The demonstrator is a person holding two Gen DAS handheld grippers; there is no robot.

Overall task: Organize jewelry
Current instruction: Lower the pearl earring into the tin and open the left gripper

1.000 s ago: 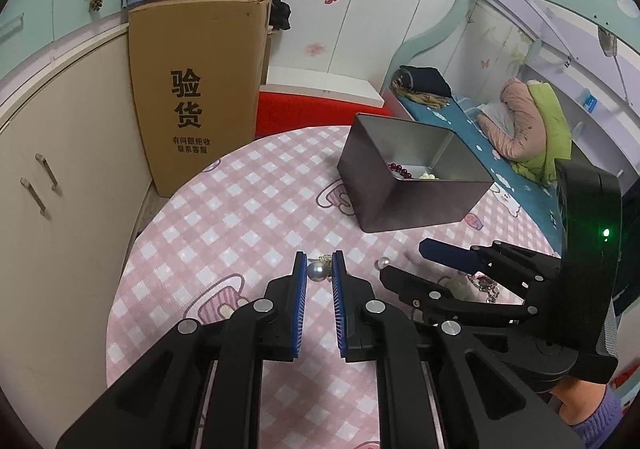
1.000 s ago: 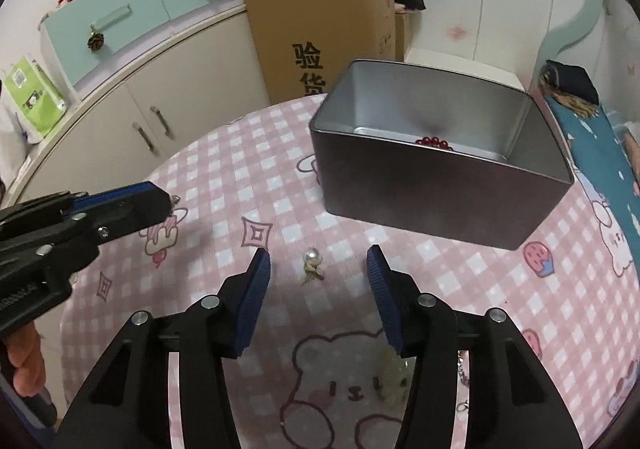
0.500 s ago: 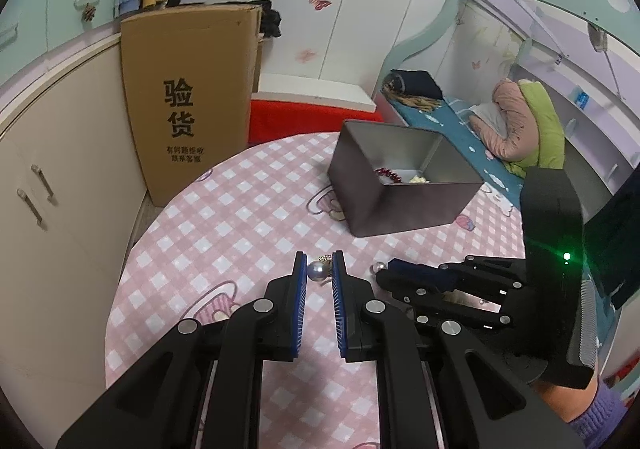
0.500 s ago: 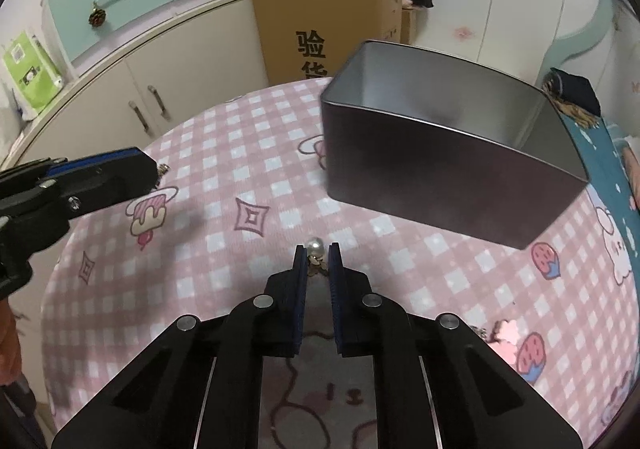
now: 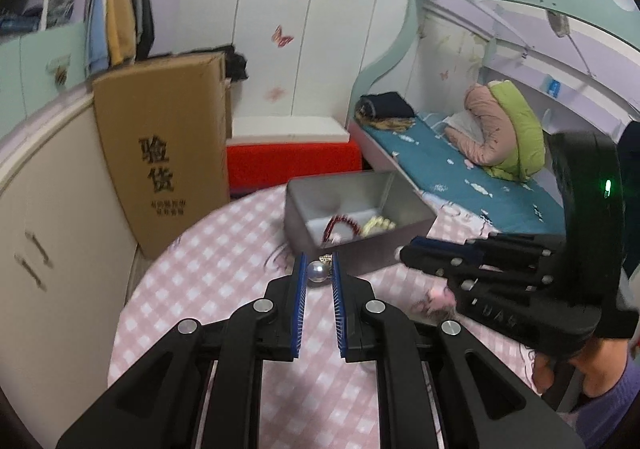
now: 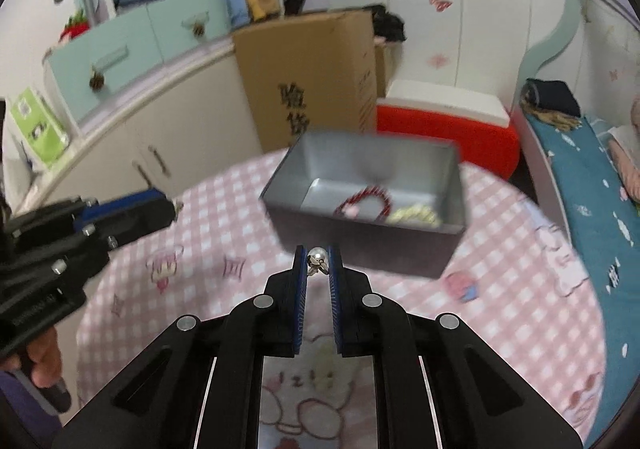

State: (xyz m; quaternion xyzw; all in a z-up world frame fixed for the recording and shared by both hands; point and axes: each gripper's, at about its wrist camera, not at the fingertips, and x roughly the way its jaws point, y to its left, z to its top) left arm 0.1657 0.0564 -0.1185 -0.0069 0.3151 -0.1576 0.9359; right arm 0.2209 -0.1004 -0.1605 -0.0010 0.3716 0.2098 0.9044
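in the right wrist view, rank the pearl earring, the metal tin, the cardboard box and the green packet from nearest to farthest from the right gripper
1. pearl earring: pinched between the right gripper jaws.
2. metal tin: on the table just ahead.
3. cardboard box: behind the tin, standing against the cabinet.
4. green packet: far left, on the cabinet top.

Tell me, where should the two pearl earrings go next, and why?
Probably forward over the open metal tin. The left gripper and right gripper each pinch a pearl earring just short of it, and the red bracelet already lies inside.
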